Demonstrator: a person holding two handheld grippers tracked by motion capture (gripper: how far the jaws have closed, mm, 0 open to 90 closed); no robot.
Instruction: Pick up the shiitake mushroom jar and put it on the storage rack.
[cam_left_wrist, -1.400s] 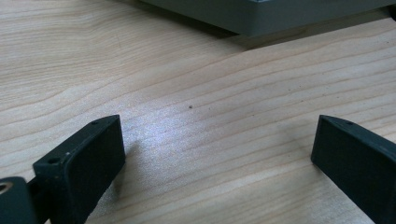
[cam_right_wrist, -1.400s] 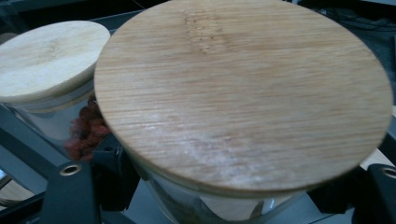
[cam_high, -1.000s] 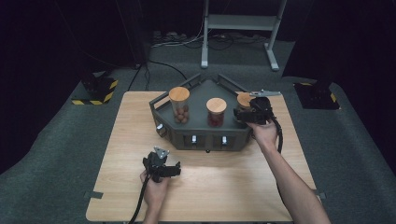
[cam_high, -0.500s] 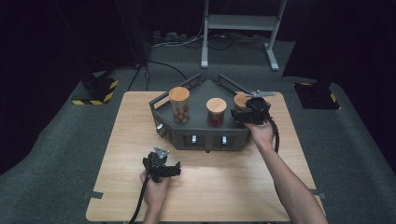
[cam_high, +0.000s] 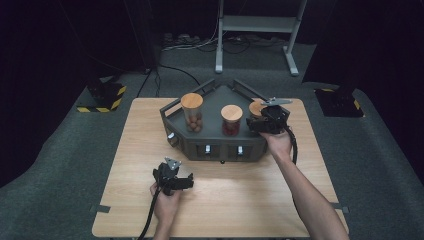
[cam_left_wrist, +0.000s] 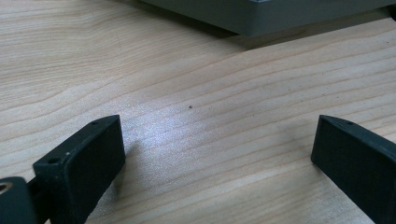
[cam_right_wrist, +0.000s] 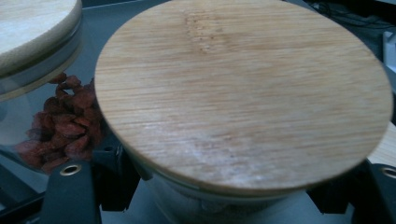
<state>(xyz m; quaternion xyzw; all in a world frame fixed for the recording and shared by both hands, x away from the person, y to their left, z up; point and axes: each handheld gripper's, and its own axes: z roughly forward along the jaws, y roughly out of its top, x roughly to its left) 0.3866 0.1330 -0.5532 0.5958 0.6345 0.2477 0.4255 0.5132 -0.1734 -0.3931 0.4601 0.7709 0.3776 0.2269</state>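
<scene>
Reaching over the tray's right end, I had my right gripper around the rightmost jar, jaws either side of the glass just under its bamboo lid; couldn't tell if they were actually touching it. Middle jar of red dried fruit sat just beside. My left gripper rested low over the bare table, jaws wide apart, nothing between them.

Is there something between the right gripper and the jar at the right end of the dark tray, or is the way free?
Nothing visible stands between them. The right gripper is already at the right-hand jar; in the right gripper view its jaws stand on either side of the glass, just under the wooden lid. The middle jar stands beside it, not in the way.
</scene>
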